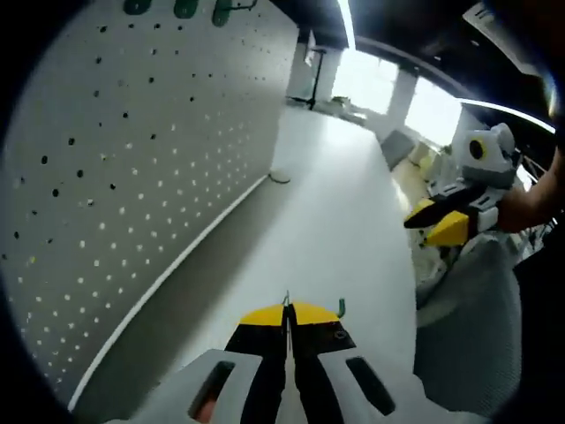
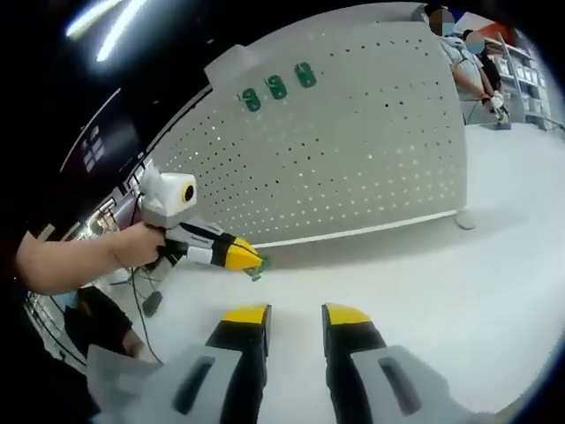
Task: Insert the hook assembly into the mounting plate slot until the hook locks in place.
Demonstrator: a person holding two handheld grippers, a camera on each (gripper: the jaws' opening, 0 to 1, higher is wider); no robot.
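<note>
A white pegboard (image 1: 132, 177) (image 2: 353, 141) stands upright on the white table (image 1: 344, 221) (image 2: 459, 291). Three green hooks (image 2: 276, 87) (image 1: 185, 7) hang near its top edge. My left gripper (image 1: 286, 311) (image 2: 252, 258) is shut on a small green hook (image 1: 341, 308) (image 2: 258, 268), which sticks out beside the yellow tips, low over the table and short of the board. My right gripper (image 2: 296, 316) (image 1: 428, 225) is open with nothing between its jaws, held away from the board over the table.
A small foot (image 1: 279, 178) (image 2: 465, 221) props the pegboard at its far end. A person (image 2: 459, 62) stands behind the board's right end. Cables and a dark object (image 2: 150, 300) lie off the table's left side.
</note>
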